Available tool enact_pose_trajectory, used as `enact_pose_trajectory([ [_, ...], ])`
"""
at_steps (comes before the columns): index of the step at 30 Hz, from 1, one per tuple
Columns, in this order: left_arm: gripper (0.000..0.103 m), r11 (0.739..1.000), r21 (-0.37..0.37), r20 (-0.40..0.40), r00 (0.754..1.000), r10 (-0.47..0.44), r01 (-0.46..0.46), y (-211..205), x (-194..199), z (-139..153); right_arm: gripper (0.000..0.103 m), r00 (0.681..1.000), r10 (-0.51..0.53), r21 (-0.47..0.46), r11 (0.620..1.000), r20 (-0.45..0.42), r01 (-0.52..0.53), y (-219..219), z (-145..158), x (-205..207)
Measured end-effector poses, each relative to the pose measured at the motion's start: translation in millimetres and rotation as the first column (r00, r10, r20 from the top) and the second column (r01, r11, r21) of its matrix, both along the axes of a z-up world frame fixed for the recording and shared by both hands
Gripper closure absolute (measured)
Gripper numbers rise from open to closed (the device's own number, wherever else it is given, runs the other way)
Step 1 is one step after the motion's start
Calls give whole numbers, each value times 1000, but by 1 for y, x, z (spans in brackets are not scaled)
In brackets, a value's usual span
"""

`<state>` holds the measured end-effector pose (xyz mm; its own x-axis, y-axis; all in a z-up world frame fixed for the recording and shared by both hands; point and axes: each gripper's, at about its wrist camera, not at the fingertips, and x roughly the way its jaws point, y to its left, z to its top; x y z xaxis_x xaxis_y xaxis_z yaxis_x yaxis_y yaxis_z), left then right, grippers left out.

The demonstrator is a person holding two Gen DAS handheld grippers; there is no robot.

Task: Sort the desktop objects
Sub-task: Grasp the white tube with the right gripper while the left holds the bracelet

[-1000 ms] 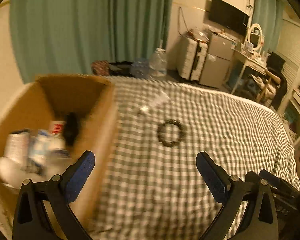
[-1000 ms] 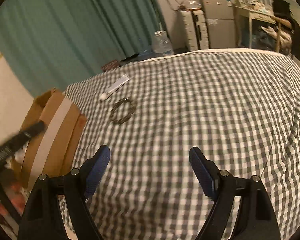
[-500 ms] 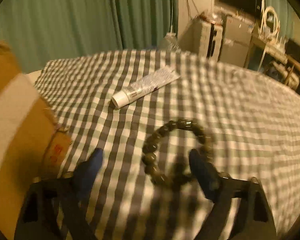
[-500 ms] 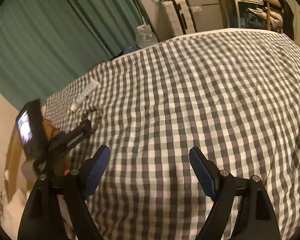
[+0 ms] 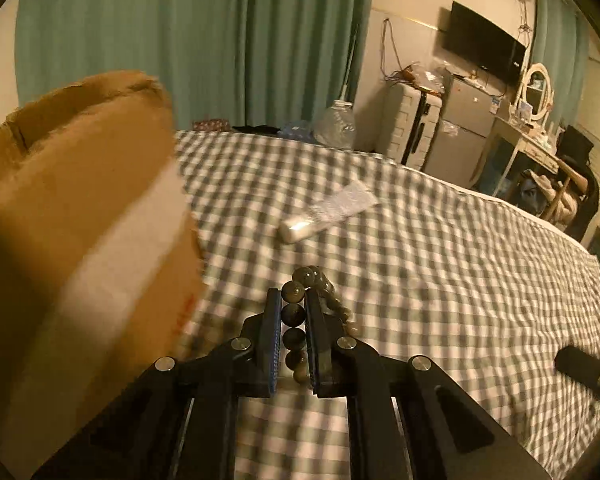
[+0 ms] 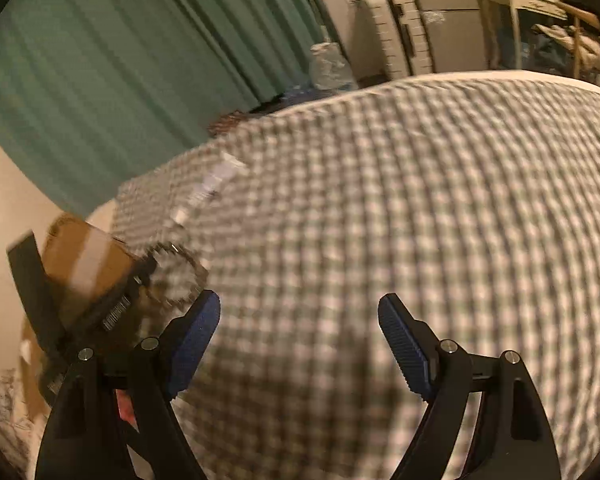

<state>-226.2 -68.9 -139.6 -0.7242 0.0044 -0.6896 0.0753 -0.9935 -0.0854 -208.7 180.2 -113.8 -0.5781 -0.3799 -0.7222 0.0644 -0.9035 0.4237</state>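
A dark bead bracelet (image 5: 308, 276) lies on the checked bed cover (image 5: 440, 280). My left gripper (image 5: 292, 295) is closing on it, and several beads are pinched in a row between the blue pads. The rest of the loop hangs off to the right of the jaws. A white tube (image 5: 328, 210) lies farther back on the cover. A brown cardboard box (image 5: 80, 220) with a pale tape strip stands close on the left. My right gripper (image 6: 299, 306) is open over bare cover with nothing between its fingers. In its view, the bracelet (image 6: 176, 276) and box (image 6: 84, 256) are blurred at left.
Green curtains (image 5: 220, 48) hang behind the bed. Beyond the far edge stand a clear water bottle (image 5: 336, 126), a pale suitcase (image 5: 404, 128), a grey fridge (image 5: 460, 120) and a desk with a round mirror (image 5: 538, 84). A wall TV (image 5: 486, 50) hangs above.
My left gripper came down onto the bracelet and its jaws went from wide to pinched on the beads. The box swung back into the left of its view. The right gripper shifted, jaws unchanged.
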Motion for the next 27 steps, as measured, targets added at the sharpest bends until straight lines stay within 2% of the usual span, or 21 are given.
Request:
enact_pose_trajectory([
  [4,93,999,-42,-19,1000,-23,22,-10,-4,0,22,999,51,1,999,-4,-51,-42,3,-38],
  [10,93,999,-41,-37,999,-12,11,-5,-3,1,22,991,100,-6,995,84,-100,-107,-28,-123],
  [13,93,998,-60,-47,999,2,-5,-1,-7,-3,28,984,102,-40,994,147,-97,-129,-49,-161],
  [16,93,999,-42,-33,999,12,-13,-1,-11,-6,28,980,92,6,995,176,-95,-142,-52,-184],
  [17,93,999,-34,-27,1000,8,-9,-2,-10,-7,43,977,91,64,992,192,-106,-145,-52,-187],
  [18,93,1000,-30,-19,1000,5,-6,-2,-11,-8,56,977,91,106,988,194,-113,-144,-51,-186],
  [19,93,1000,-31,-14,1000,5,-6,-2,-14,-7,65,976,106,107,986,191,-129,-140,-51,-183],
  [20,93,1000,-20,-10,1000,2,-2,-2,-13,-7,72,970,137,62,987,199,-152,-130,-53,-176],
  [22,93,1000,3,-7,1000,-7,7,-1,-9,-5,77,970,146,31,988,195,-154,-108,-52,-155],
  [24,93,1000,16,1,1000,-8,8,1,-2,-4,78,976,127,29,990,176,-135,-76,-51,-121],
  [27,92,1000,28,11,1000,4,-5,3,9,2,78,976,102,28,994,194,-109,-41,-54,-77],
])
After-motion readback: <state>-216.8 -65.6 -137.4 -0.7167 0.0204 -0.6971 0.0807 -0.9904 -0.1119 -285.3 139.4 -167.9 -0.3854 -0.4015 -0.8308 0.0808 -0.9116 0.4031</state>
